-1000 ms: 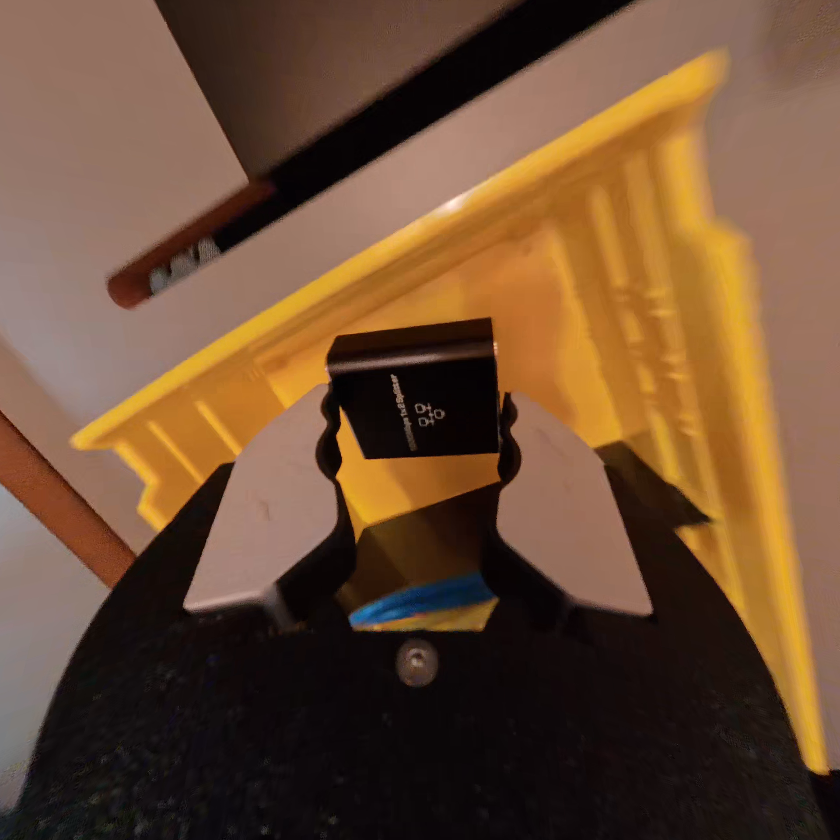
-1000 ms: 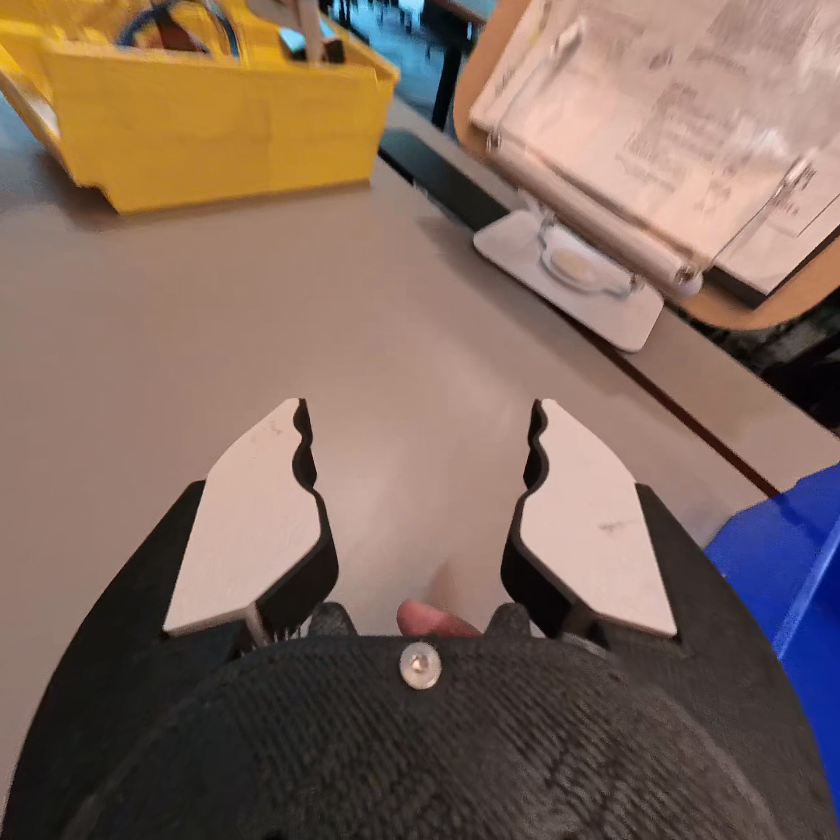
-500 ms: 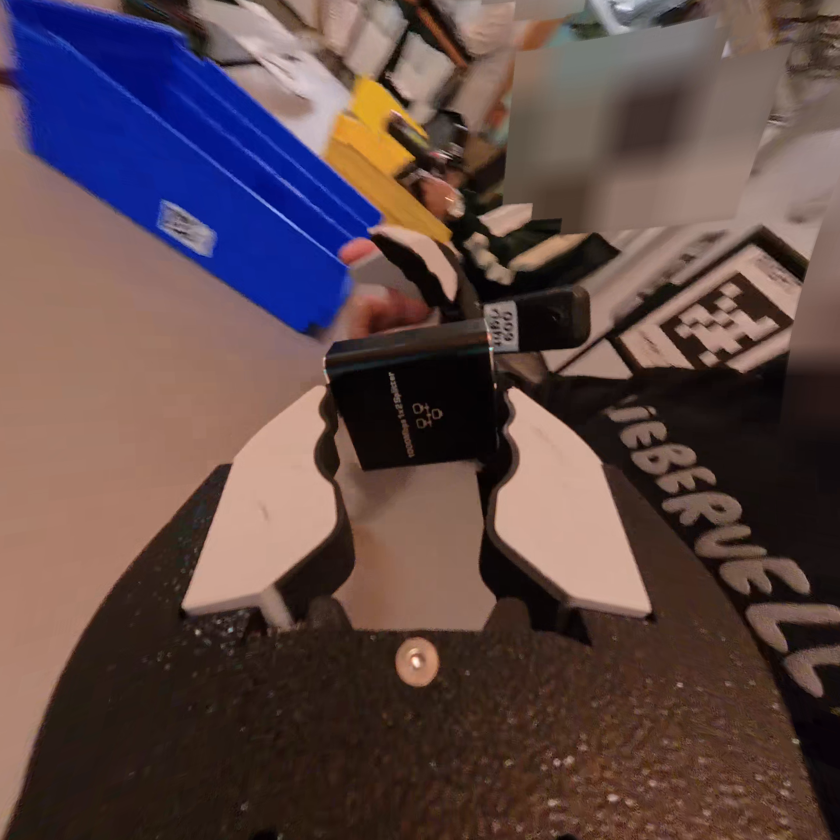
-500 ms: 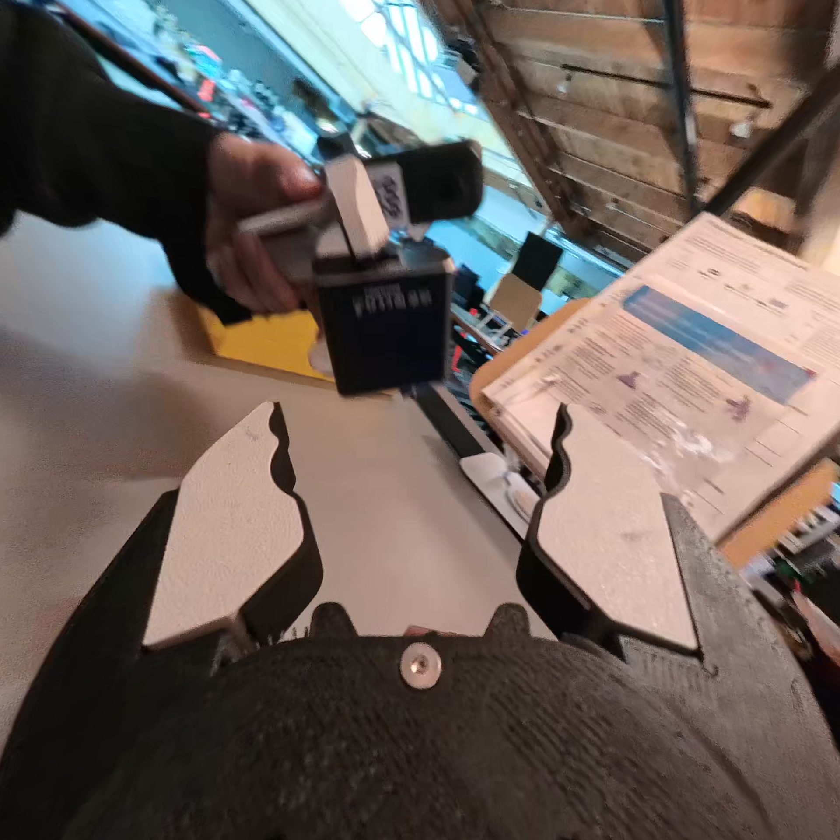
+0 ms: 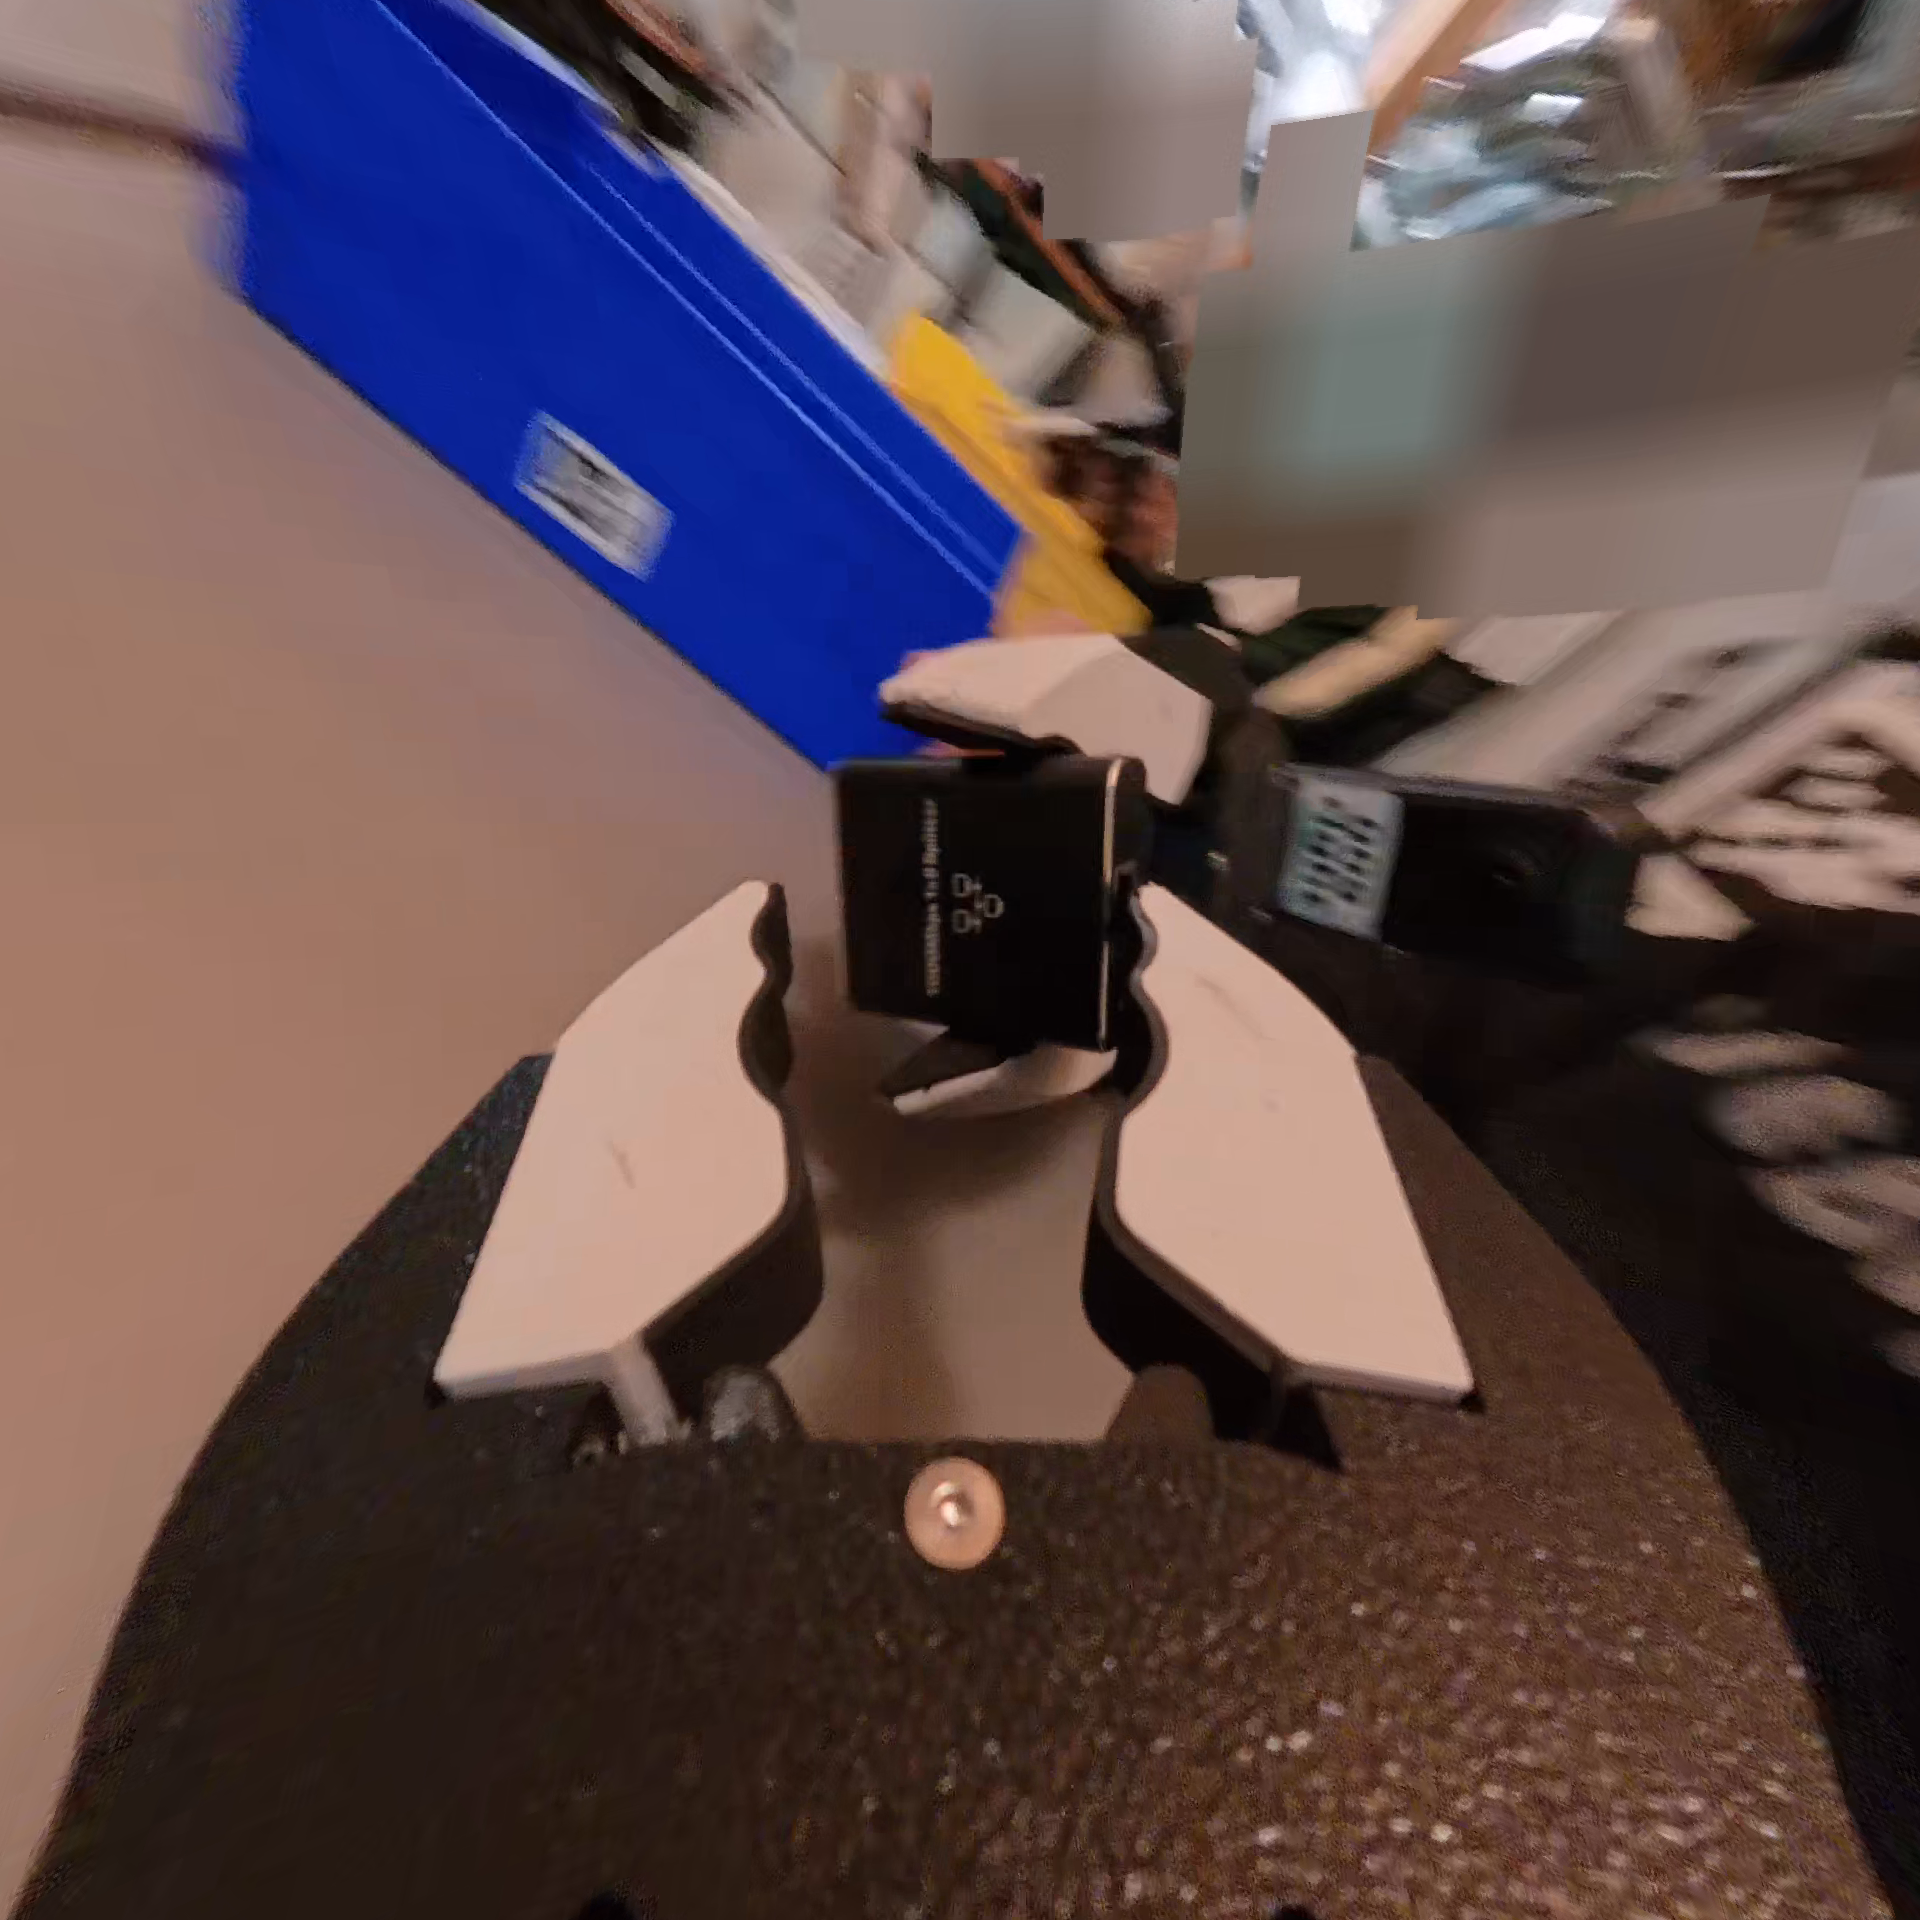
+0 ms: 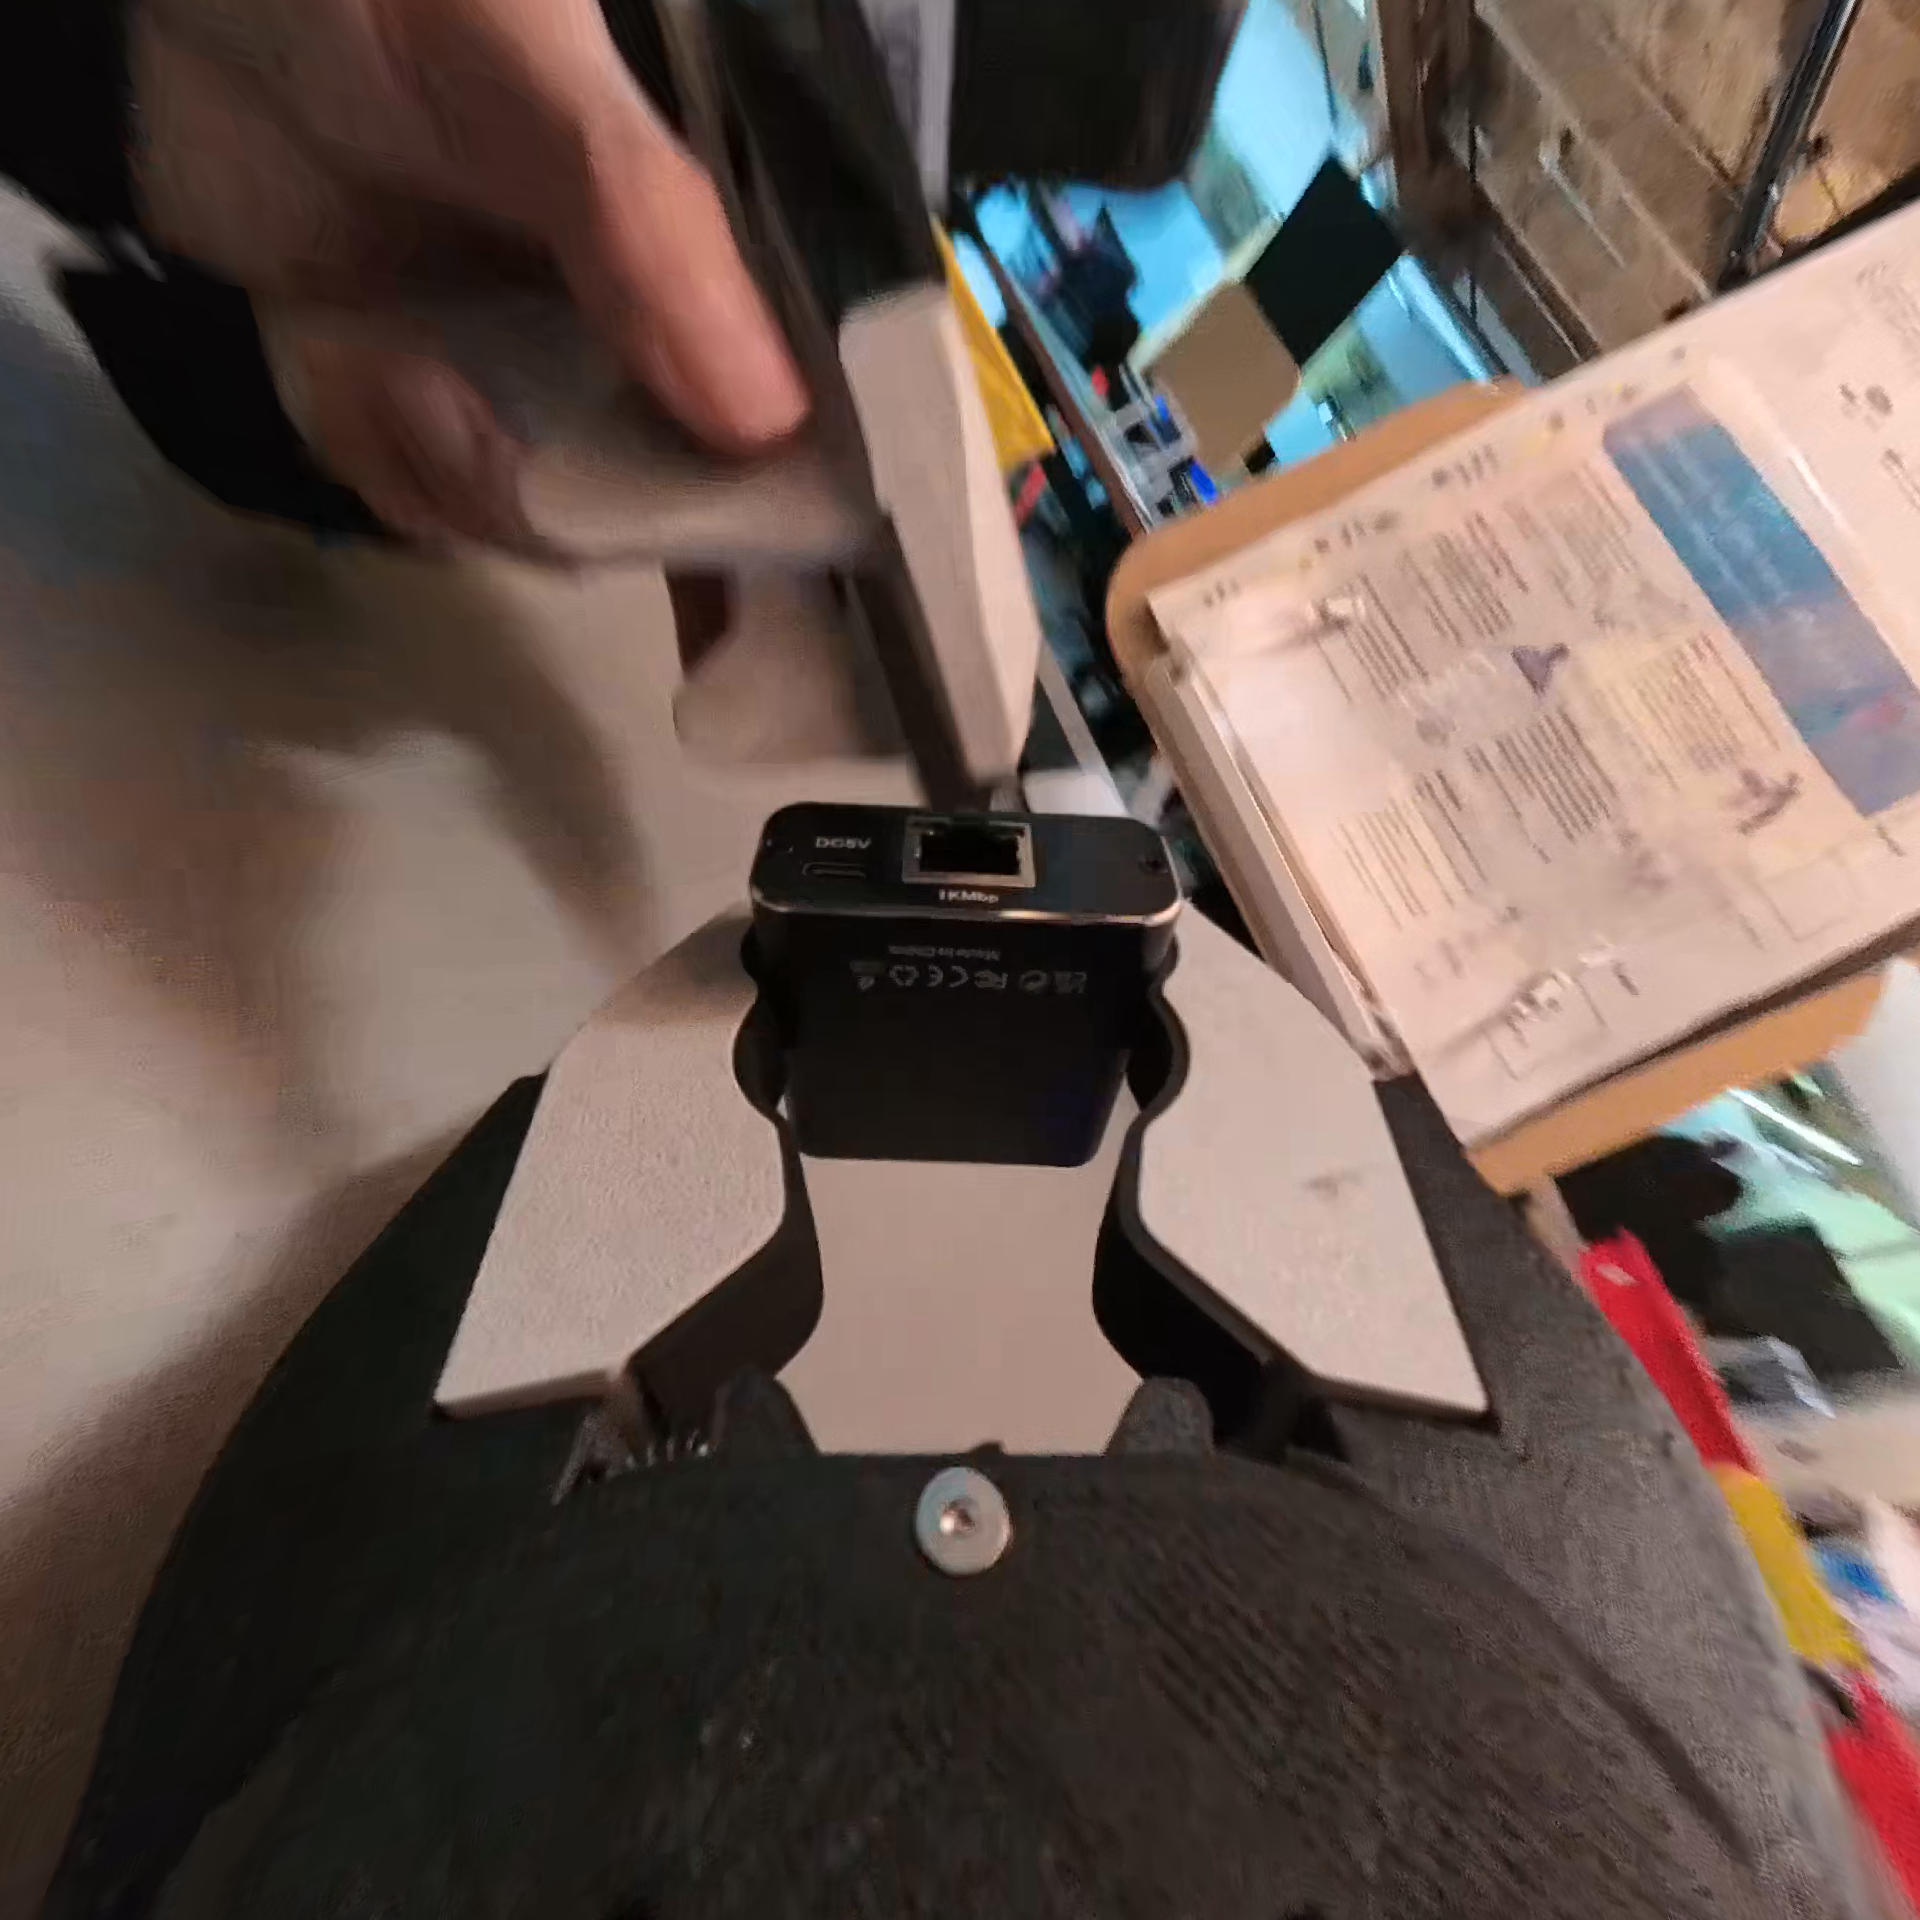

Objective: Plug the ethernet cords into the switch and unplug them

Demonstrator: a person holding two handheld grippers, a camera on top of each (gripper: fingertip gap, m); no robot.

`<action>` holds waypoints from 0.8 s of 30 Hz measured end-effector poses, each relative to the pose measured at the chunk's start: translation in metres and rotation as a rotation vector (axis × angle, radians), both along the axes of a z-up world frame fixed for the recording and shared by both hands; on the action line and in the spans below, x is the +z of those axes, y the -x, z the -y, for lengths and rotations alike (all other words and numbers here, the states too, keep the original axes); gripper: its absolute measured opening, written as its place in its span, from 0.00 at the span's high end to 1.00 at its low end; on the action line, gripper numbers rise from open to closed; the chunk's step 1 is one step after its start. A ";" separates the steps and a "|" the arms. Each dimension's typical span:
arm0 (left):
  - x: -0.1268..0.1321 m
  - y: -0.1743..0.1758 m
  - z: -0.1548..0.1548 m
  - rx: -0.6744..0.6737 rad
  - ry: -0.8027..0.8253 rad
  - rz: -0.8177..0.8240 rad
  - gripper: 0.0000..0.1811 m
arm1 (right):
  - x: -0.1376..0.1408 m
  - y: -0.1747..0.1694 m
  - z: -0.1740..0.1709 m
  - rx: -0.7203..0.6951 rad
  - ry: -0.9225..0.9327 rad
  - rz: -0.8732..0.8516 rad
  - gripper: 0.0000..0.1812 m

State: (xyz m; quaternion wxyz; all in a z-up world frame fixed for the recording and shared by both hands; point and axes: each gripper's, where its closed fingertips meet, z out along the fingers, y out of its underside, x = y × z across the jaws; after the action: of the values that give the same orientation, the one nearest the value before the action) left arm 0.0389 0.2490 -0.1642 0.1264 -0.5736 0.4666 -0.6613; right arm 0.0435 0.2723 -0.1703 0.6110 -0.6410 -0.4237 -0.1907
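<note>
The right gripper [image 6: 961,1023] clamps one black switch [image 6: 961,977]. The left gripper [image 5: 961,940] stands parted around it, by one blue bin [image 5: 582,416].

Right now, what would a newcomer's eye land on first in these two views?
The small black switch dominates the middle of the right wrist view, clamped in the right gripper, its empty port showing at the far end. In the left wrist view it sits between the fingers of the left gripper, with a gap on one side. A blue bin stands on the table behind.
</note>
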 end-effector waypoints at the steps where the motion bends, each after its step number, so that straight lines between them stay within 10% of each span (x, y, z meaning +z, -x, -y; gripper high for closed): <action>1: 0.001 0.000 -0.017 0.123 -0.092 0.014 0.67 | -0.005 -0.009 -0.004 -0.048 0.012 0.054 0.64; 9: -0.014 0.000 -0.017 0.325 -0.638 -0.129 0.66 | -0.014 -0.024 -0.013 -0.208 0.010 0.272 0.65; 14: -0.015 -0.009 -0.001 0.301 -0.676 -0.078 0.87 | -0.018 -0.015 -0.012 -0.176 0.003 0.303 0.65; 24: -0.028 -0.004 0.001 0.184 -0.421 -0.127 0.88 | -0.015 -0.003 -0.008 -0.070 -0.019 0.190 0.65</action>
State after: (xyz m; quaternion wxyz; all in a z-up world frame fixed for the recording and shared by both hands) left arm 0.0426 0.2476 -0.1926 0.2734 -0.6153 0.5469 -0.4975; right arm 0.0468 0.2805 -0.1851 0.5668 -0.6287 -0.4553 -0.2761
